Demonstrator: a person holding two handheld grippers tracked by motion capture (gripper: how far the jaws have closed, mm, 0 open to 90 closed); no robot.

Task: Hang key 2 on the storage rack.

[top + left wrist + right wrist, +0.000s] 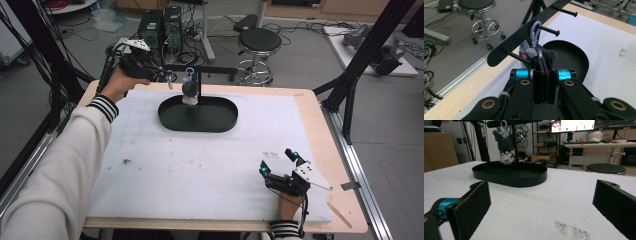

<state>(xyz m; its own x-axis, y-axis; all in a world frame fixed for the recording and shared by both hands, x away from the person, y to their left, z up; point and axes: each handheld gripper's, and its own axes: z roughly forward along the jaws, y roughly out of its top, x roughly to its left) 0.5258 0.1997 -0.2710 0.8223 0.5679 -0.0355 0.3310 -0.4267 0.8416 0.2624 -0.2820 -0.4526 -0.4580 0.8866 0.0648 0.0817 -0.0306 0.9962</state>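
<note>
High view – plush keychain (190,89) hangs vertical, head down, left gripper (169,77) jaws clenched beside it, right gripper (278,162) released.

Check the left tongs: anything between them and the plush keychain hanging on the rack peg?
Nothing visible does. The left tongs are closed right at the plush keychain, which hangs by its lilac clip from a peg of the black rack, above the black tray. The exact contact is not clear.
</note>
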